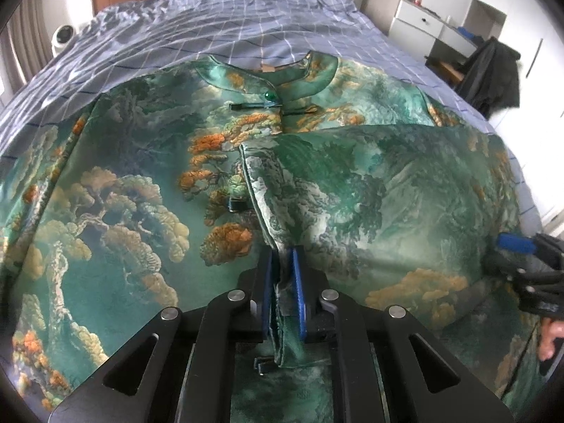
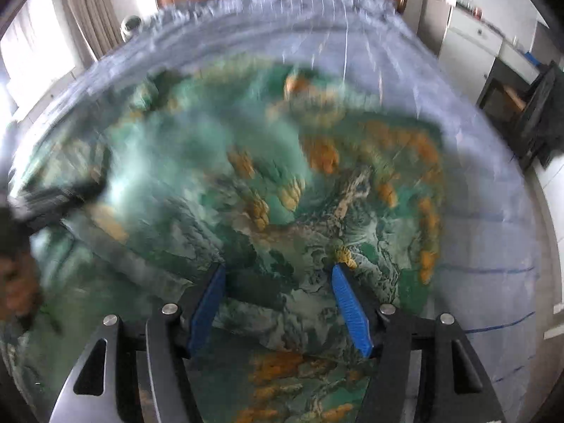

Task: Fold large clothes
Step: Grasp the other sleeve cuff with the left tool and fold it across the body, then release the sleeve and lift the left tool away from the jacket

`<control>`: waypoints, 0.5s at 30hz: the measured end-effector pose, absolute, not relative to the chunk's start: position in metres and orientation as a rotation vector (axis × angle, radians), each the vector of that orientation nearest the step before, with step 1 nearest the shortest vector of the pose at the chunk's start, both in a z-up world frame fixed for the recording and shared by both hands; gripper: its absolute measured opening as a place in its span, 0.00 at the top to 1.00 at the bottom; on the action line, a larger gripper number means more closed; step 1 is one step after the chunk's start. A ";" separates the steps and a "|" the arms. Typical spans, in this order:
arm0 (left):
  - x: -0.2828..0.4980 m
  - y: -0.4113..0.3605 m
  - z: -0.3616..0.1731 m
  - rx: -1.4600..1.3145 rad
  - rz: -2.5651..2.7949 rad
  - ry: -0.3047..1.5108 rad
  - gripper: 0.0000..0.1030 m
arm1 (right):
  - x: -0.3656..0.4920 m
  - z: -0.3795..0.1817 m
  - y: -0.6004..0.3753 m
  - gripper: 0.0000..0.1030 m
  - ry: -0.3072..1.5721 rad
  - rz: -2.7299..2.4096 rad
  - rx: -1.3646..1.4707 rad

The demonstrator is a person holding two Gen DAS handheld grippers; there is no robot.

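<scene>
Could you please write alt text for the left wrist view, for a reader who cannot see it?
The left gripper pinches a folded edge of a green garment spread on a blue checked bed. The right gripper shows at the right edge.

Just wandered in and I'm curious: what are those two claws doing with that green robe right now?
Left claw shut on robe's folded edge. Right claw open, empty, above the cloth. Green robe spread on bed, one side folded over. Nothing in the way.

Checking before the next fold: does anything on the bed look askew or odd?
Nothing damaged. The green printed garment lies spread on the blue checked bedspread; one folded flap bulges unevenly, its edge pinched in the left gripper.
</scene>
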State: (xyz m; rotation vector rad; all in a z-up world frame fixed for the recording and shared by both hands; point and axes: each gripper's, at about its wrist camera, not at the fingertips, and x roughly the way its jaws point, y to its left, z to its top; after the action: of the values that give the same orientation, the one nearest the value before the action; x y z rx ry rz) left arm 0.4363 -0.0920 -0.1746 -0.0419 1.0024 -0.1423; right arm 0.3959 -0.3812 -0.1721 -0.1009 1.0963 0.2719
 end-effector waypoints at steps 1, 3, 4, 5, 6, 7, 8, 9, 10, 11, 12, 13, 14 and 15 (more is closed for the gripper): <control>0.436 -0.094 -0.174 -0.029 -0.136 1.004 0.89 | 0.400 -0.179 -0.382 0.37 1.103 0.270 -0.084; 0.433 -0.096 -0.170 -0.008 -0.120 1.001 0.84 | 0.400 -0.183 -0.382 0.37 1.098 0.251 -0.069; 0.430 -0.097 -0.168 0.004 -0.111 1.000 0.82 | 0.401 -0.182 -0.381 0.37 1.098 0.243 -0.071; 0.426 -0.097 -0.165 0.012 -0.103 0.999 0.75 | 0.399 -0.181 -0.380 0.37 1.094 0.237 -0.080; 0.419 -0.097 -0.161 0.016 -0.104 0.998 0.61 | 0.396 -0.179 -0.380 0.37 1.082 0.236 -0.087; 0.411 -0.095 -0.155 0.009 -0.117 0.991 0.53 | 0.393 -0.176 -0.381 0.37 1.068 0.237 -0.089; 0.401 -0.092 -0.150 0.000 -0.128 0.980 0.38 | 0.392 -0.174 -0.381 0.37 1.055 0.236 -0.093; 0.390 -0.089 -0.145 -0.011 -0.142 0.970 0.27 | 0.386 -0.170 -0.379 0.37 1.046 0.230 -0.097; 0.377 -0.085 -0.139 -0.019 -0.157 0.961 0.25 | 0.378 -0.163 -0.380 0.36 1.039 0.219 -0.102; 0.365 -0.082 -0.135 -0.022 -0.169 0.951 0.22 | 0.371 -0.157 -0.381 0.31 1.038 0.210 -0.107; 0.352 -0.079 -0.130 -0.018 -0.177 0.941 0.17 | 0.361 -0.151 -0.381 0.27 1.039 0.205 -0.110; 0.339 -0.076 -0.126 -0.004 -0.171 0.928 0.14 | 0.347 -0.143 -0.383 0.22 1.033 0.200 -0.103; 0.324 -0.073 -0.123 0.015 -0.152 0.910 0.09 | 0.340 -0.139 -0.386 0.22 1.023 0.203 -0.092; 0.314 -0.072 -0.120 0.030 -0.134 0.893 0.07 | 0.324 -0.131 -0.387 0.22 1.001 0.205 -0.077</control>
State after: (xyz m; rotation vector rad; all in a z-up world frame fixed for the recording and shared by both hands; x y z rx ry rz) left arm 0.3141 -0.0716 -0.1198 0.0301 0.8927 -0.1344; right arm 0.3238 -0.3874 -0.1308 -0.0771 1.0010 0.2047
